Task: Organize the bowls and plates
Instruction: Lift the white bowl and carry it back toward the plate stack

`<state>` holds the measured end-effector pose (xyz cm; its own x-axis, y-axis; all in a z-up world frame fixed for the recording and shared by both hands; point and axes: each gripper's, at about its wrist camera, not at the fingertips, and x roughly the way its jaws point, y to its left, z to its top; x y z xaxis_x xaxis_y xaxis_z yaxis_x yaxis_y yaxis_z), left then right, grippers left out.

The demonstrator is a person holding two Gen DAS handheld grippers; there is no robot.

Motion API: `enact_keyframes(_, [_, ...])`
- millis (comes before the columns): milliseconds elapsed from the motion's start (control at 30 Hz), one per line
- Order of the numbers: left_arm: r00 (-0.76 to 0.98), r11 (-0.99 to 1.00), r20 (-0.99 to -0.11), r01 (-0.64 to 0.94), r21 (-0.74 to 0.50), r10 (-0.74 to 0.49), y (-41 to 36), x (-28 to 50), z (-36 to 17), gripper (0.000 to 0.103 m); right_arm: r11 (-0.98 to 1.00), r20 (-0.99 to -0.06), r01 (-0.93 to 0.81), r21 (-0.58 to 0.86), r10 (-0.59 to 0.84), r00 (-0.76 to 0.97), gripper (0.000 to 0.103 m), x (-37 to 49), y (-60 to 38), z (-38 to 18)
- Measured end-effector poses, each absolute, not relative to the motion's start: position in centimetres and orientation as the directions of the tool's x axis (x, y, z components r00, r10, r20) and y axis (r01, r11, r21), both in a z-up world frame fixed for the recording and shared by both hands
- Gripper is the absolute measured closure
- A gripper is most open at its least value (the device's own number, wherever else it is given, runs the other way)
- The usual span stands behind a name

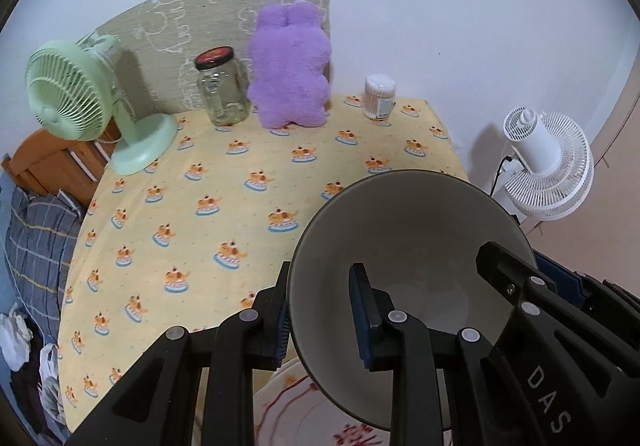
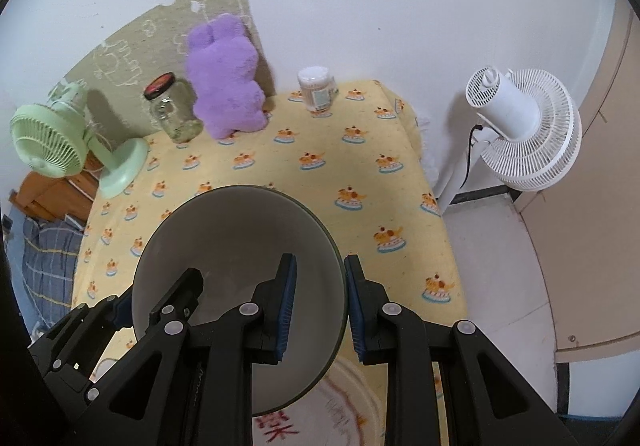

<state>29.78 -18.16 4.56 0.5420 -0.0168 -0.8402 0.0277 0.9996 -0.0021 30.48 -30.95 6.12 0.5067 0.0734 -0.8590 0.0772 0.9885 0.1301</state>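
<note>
Bowl (image 1: 408,246) rim clamped by left tongs (image 1: 320,320), right tongs (image 2: 320,312); above plate (image 2: 352,398)

**Bowl over plate at your near edge**

You have the bowl (image 1: 408,258) above the plate (image 1: 292,406) at the table's (image 1: 224,181) near edge. Along the far edge, left to right: desk fan (image 1: 76,93), jar (image 1: 222,89), plush toy (image 1: 290,65), swab container (image 1: 379,95).

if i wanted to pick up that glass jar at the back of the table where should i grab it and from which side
Grip the glass jar around its body below the dark lid, coming from the front. It stands upright, with the purple plush toy close on its right, the green fan on its left and the wall mat behind, so the front looks freest.
</note>
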Motion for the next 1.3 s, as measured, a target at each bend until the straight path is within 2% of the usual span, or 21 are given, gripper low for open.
enact_keyframes(667, [0.541, 0.999, -0.84, 0.035, -0.017, -0.033, -6.5, 22.5, 5.5, 0.079, 0.99, -0.856, 0.072, 0.121, 0.067, 0.513, 0.075, 22.8, -18.5, 7.5])
enact_keyframes(1300, [0.501, 0.998, -0.865, 0.061, -0.005, -0.034, 0.3, 18.3, 2.2, 0.079, 0.988, -0.872, 0.089, 0.128, 0.07, 0.484, 0.075, 18.3, -11.0, 4.3])
